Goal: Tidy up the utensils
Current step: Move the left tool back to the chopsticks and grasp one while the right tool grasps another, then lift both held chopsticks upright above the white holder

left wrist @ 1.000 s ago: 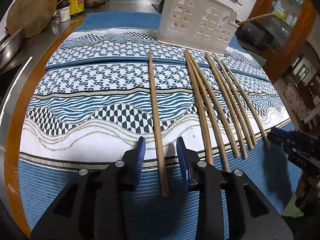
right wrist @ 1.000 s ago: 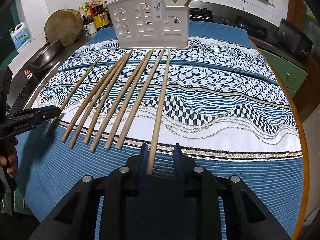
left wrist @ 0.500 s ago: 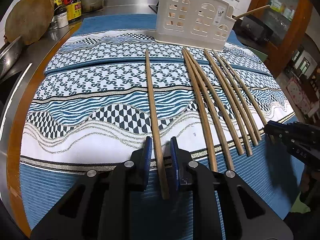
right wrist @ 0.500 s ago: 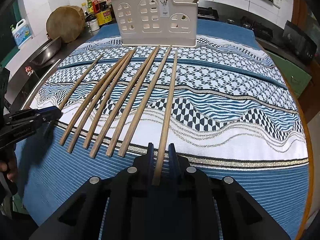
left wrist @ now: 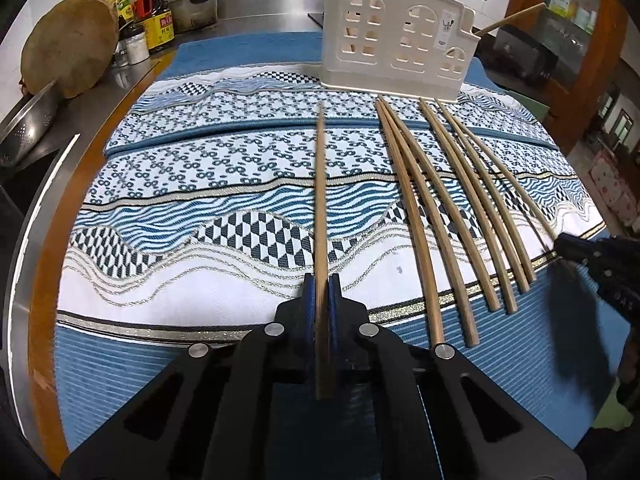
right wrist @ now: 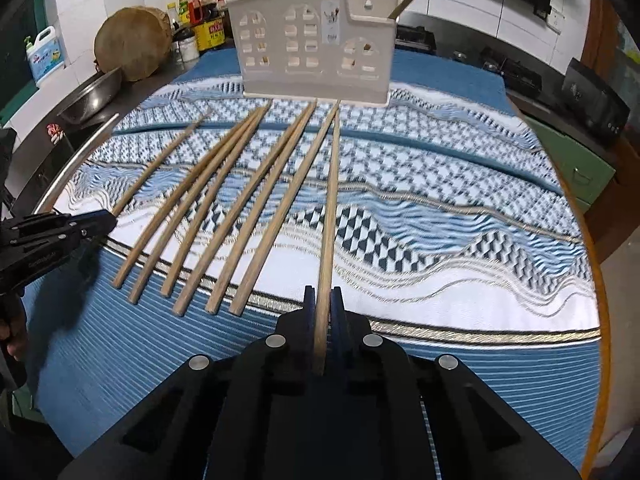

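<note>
Left wrist: left tool [left wrist: 322, 294] clamps leftmost chopstick [left wrist: 321, 200]; right tool [right wrist: 323, 306] clamps rightmost chopstick [right wrist: 330, 208].

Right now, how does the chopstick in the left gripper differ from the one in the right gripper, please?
The left chopstick sits at the row's left end, well apart from its neighbours; the right chopstick sits at the right end, its far tip almost touching the next one. Both are clamped near one end, by the left gripper and right gripper, pointing at the holder.
</note>
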